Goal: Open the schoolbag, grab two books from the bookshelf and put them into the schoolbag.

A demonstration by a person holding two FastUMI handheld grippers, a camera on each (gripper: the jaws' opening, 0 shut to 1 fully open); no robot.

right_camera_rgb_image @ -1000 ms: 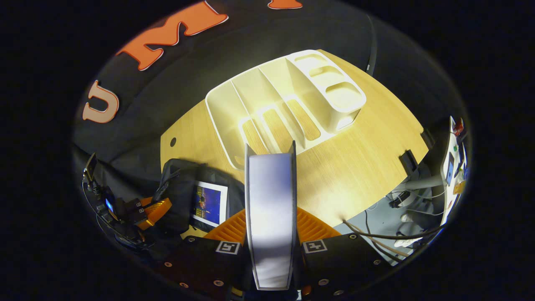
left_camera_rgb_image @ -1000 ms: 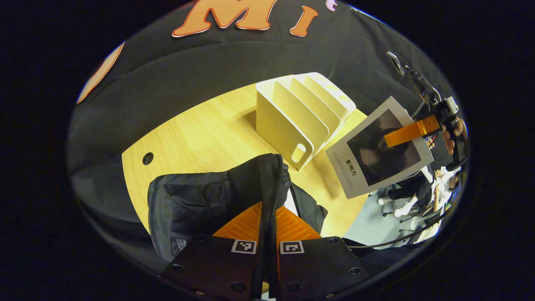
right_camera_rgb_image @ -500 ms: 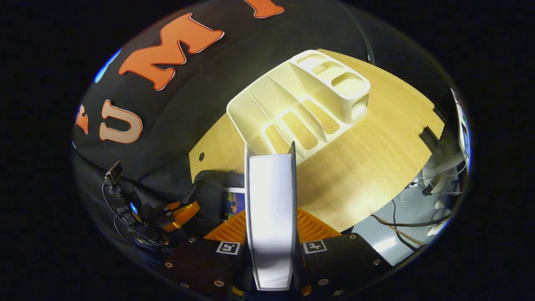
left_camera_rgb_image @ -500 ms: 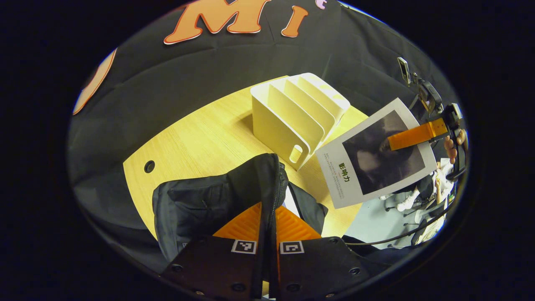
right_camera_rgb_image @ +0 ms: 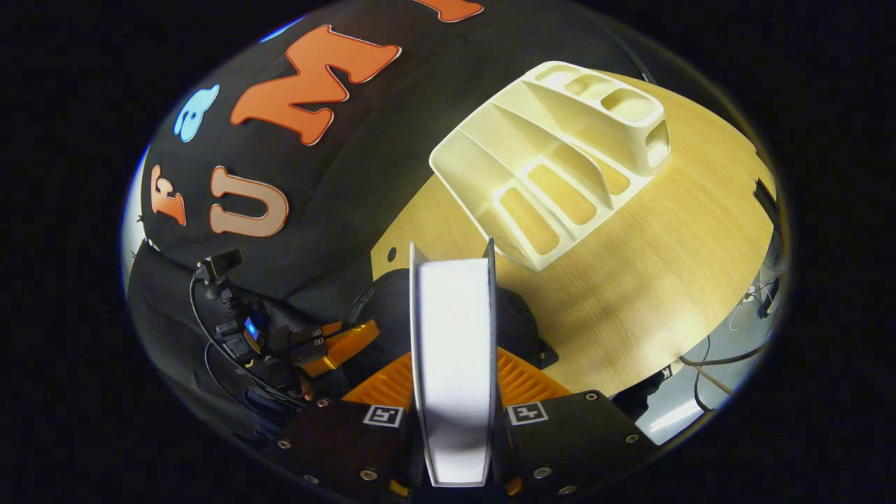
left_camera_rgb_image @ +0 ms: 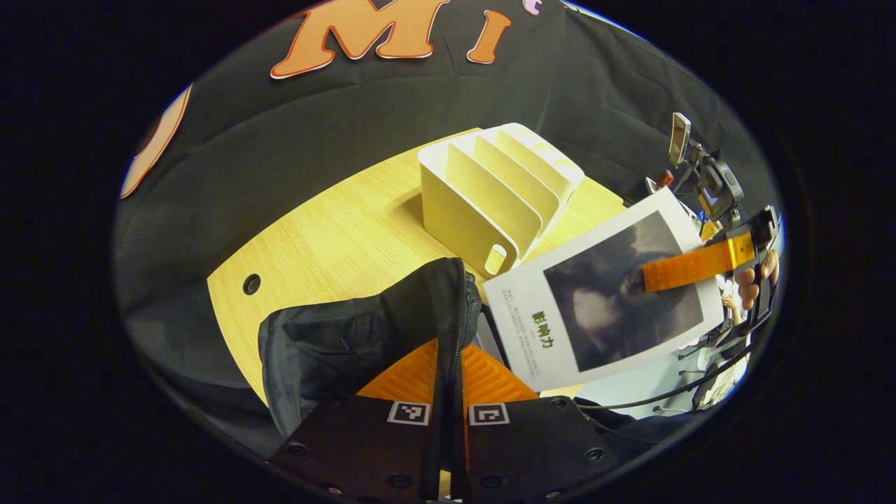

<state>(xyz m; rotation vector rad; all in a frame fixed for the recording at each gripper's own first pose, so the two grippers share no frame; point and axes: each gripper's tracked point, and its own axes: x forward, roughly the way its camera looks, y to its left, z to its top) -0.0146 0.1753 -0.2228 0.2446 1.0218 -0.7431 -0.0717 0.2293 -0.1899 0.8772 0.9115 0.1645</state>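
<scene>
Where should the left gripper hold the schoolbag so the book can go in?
On the raised zipper edge of the schoolbag, coming from above, as the left gripper does now, with its fingers closed on that flap. The cloth is limp, and lifting this edge likely keeps the mouth open toward the book that the right gripper brings from the bookshelf side.

Left gripper (left_camera_rgb_image: pixel 448 364): black body plates fastened with round screws; each plate carried a small square black-and-white marker near its front edge. Fingers (left_camera_rgb_image: pixel 402 374) ribbed on their faces. Right gripper (right_camera_rgb_image: pixel 453 381): same black plates, screws and square markers. Black cables ran behind the far left gripper in the right gripper view.
</scene>
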